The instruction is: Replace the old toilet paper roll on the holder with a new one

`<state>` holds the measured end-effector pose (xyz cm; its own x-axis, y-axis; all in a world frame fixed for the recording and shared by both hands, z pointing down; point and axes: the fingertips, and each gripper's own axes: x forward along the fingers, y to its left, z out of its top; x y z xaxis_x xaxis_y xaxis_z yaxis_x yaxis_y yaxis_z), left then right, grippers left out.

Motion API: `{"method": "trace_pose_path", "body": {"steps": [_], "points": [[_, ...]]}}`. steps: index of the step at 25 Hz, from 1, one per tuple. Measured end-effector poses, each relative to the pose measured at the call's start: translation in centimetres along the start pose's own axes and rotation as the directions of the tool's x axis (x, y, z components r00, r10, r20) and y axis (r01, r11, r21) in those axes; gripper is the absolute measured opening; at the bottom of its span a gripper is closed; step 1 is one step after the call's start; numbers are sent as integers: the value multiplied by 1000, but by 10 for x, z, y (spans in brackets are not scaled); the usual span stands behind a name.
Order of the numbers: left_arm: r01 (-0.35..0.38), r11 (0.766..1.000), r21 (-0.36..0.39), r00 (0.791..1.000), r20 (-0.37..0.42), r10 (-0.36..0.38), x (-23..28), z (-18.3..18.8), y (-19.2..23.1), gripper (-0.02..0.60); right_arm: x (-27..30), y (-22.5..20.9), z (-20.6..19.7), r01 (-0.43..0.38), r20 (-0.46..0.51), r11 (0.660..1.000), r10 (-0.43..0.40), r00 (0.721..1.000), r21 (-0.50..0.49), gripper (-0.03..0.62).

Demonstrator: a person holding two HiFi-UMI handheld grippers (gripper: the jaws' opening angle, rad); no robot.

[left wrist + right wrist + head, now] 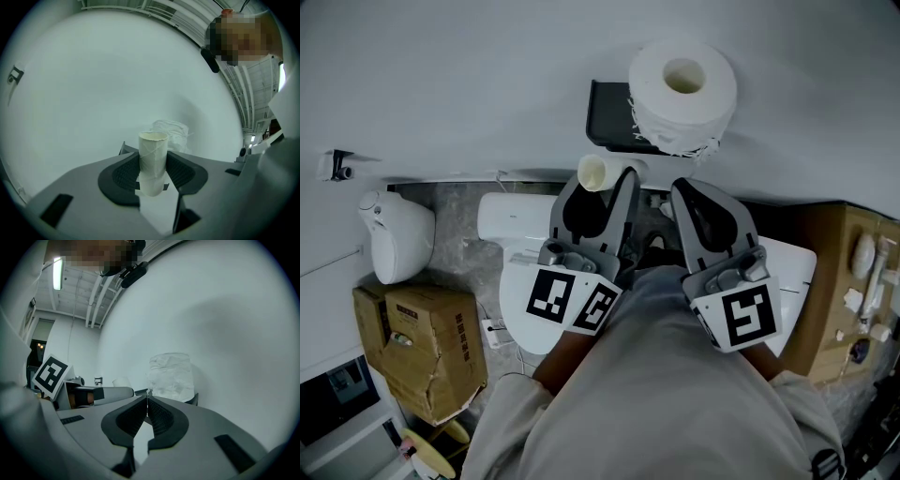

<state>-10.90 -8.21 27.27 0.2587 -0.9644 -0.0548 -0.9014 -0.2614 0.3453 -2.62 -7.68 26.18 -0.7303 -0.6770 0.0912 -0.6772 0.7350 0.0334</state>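
Observation:
A full white toilet paper roll (682,94) sits on the black wall holder (605,117) at the top of the head view. It also shows in the left gripper view (171,131) and the right gripper view (171,376). My left gripper (602,187) (152,164) points level at the wall just left of and below the holder. It is shut on an empty cardboard tube (592,172) (153,145), which stands upright between the pads. My right gripper (684,189) (147,405) is shut with nothing in it, below the roll.
Below me is a white toilet (520,291). A white rounded unit (394,234) and a torn cardboard box (427,352) stand at the left. A brown cabinet (825,281) with small items is at the right. A small fitting (336,165) is on the wall at far left.

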Motion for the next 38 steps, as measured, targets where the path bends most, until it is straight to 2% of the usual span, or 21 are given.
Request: {"method": "trace_pose_path", "body": {"steps": [8,14,19,25,27,30,38], "points": [[27,1000,-2,1000,-7,-27,2,-1,-6,181,-3,-2,2,6,9,1000,-6,1000,10,18],[15,1000,-11,1000,-10,-15,0,-2,-4,181,-5,-4,2,10,16,1000,-10,1000,15,18],[18,1000,-13,1000,-15,-18,-1,-2,-4,181,-8,-12,6,39,23,999,-39,999,12,18],[34,999,-17,999,-27,-34,2,-5,-5,181,-8,-30,21,94,39,995,-93,995,-37,21],[36,999,-21,999,-33,-37,2,-6,-4,181,-4,-34,27,107,42,993,-104,994,-58,51],[41,999,-27,999,-32,-42,2,-5,-3,181,3,-39,35,121,46,989,-118,992,-83,177],[45,998,-41,998,-31,-46,2,-6,-4,182,22,-47,56,167,80,978,-158,984,-121,327]]}}
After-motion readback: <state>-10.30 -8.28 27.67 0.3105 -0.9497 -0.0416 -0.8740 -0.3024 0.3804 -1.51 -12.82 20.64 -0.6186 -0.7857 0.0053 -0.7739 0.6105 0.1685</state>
